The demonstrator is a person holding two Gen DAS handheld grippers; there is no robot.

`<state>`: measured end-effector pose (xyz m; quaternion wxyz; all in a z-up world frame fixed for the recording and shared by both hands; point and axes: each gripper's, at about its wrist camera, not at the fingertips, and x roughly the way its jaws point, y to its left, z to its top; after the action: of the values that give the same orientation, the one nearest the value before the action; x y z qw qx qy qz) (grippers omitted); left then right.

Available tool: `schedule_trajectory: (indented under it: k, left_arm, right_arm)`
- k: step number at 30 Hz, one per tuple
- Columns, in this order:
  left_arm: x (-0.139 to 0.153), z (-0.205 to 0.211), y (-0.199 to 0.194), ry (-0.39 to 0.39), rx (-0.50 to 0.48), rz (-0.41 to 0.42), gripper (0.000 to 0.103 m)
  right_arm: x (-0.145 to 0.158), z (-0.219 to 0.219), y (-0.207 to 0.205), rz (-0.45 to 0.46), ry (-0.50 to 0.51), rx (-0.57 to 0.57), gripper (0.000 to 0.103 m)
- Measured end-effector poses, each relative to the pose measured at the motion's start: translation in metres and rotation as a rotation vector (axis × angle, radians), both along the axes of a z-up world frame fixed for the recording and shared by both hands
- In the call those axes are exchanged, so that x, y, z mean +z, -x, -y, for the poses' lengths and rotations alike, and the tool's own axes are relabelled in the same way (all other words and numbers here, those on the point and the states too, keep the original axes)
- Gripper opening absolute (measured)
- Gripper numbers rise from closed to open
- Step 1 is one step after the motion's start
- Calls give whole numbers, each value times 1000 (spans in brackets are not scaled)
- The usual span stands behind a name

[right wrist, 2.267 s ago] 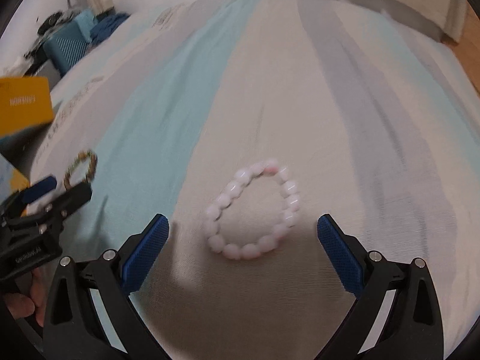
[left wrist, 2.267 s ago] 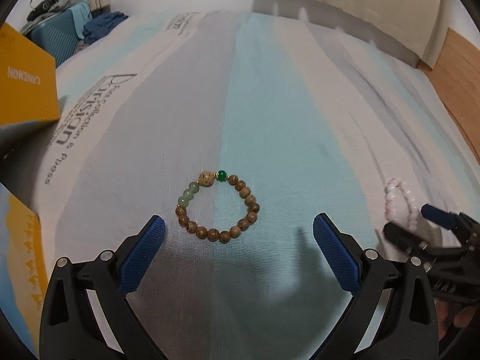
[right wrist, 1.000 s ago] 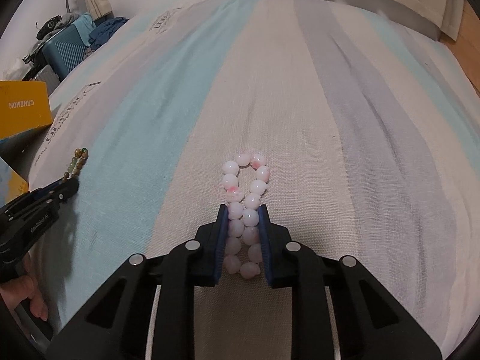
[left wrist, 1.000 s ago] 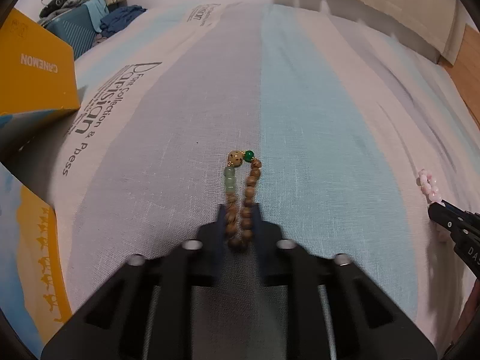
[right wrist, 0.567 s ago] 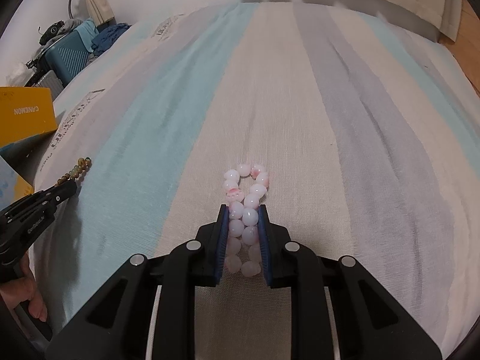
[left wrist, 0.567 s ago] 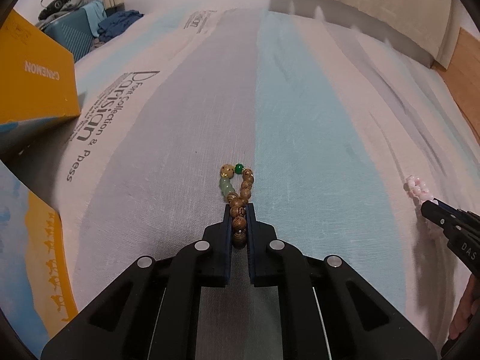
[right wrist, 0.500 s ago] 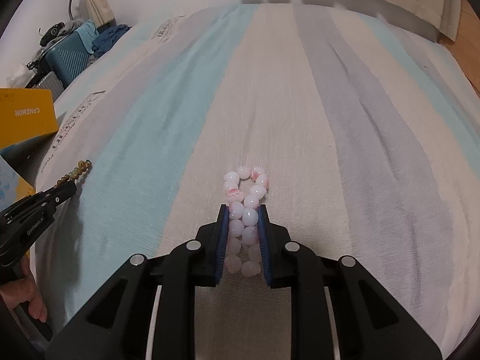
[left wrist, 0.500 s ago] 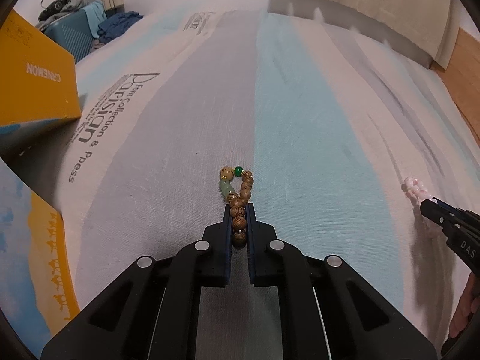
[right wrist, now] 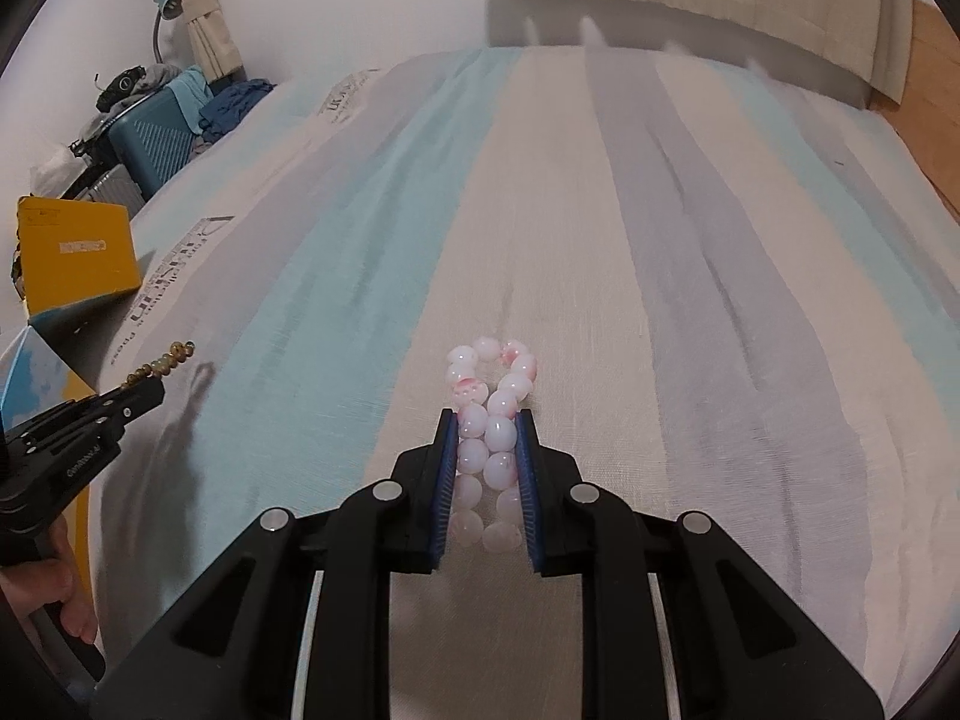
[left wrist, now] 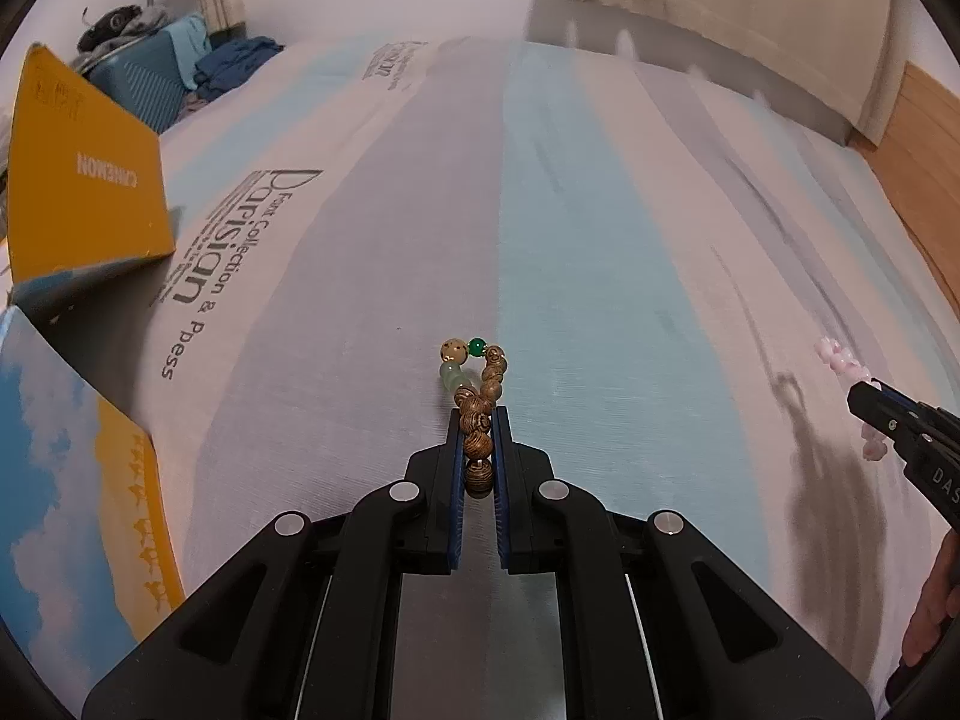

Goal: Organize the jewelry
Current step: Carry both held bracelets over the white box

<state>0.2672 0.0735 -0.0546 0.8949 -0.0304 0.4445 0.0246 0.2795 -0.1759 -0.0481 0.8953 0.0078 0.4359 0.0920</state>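
My left gripper (left wrist: pixel 478 420) is shut on a brown wooden bead bracelet (left wrist: pixel 477 387) with green beads and holds it squeezed flat, lifted above the striped bed sheet (left wrist: pixel 600 228). My right gripper (right wrist: pixel 486 420) is shut on a pink and white bead bracelet (right wrist: pixel 489 408), also lifted above the sheet. The right gripper with the pink beads (left wrist: pixel 840 360) shows at the right edge of the left wrist view. The left gripper with the brown beads (right wrist: pixel 159 363) shows at the left of the right wrist view.
An open yellow and blue box (left wrist: pixel 78 192) stands at the left on the bed, also in the right wrist view (right wrist: pixel 72 258). A blue suitcase with clothes (right wrist: pixel 162 120) stands beyond the bed's left side. A wooden floor (left wrist: pixel 918 144) lies to the right.
Both grippers closed on their bracelets, squeezing the loops flat, and have since lifted them off the sheet and higher above the bed.
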Motion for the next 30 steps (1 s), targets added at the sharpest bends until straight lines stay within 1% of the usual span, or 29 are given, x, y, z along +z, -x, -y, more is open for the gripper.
schedule_trajectory:
  k: [5, 8, 13, 15, 20, 24, 30]
  left_arm:
    - [14, 7, 10, 6, -21, 22, 7]
    - [21, 8, 17, 31, -33, 32, 7]
    - [32, 7, 34, 42, -30, 28, 7]
    - [37, 10, 41, 30, -42, 23, 7]
    - [57, 9, 62, 45, -59, 27, 7]
    - [74, 7, 80, 43, -60, 41, 7]
    - [90, -7, 108, 39, -42, 46, 7]
  right_arm:
    - [12, 1, 12, 19, 0, -4, 18]
    - [22, 0, 24, 27, -4, -9, 18]
    - [41, -8, 48, 28, -9, -10, 18]
    - [49, -12, 57, 31, -6, -6, 18]
    - [65, -23, 74, 38, -16, 1, 18]
    - [83, -34, 88, 53, -18, 17, 18]
    - [107, -49, 109, 76, -19, 39, 18]
